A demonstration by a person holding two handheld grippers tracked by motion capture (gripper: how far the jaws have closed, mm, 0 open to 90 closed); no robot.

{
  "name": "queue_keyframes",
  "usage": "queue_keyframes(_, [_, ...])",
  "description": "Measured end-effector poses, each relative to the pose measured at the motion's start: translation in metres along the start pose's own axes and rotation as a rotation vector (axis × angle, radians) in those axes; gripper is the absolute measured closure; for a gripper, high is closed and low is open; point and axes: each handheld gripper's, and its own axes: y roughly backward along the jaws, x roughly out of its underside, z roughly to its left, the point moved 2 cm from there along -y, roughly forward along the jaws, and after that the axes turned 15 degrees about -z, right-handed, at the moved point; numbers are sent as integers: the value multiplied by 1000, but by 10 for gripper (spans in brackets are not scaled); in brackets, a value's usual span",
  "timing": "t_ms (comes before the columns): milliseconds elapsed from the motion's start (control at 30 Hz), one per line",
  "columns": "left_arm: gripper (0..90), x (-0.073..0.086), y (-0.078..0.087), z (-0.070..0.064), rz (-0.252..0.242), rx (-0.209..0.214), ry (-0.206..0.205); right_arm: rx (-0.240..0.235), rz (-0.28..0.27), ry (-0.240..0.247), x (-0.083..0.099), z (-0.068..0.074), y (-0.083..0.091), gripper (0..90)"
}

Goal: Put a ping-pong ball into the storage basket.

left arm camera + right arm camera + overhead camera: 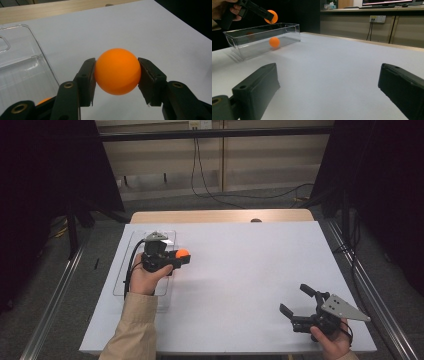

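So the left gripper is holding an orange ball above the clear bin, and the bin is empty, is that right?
Not quite. The left gripper does clamp an orange ball by the clear bin, but the bin is not empty: the right gripper view shows a second orange ball lying on its floor.

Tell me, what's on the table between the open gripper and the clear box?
Nothing: the high view shows bare white table between the right gripper and the clear box.
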Motion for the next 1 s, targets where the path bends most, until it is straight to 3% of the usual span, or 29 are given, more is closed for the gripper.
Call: queue_keyframes(1000, [510,1,36,24,-51,-82,9,-3,-2,-5,1,-1,-1,24])
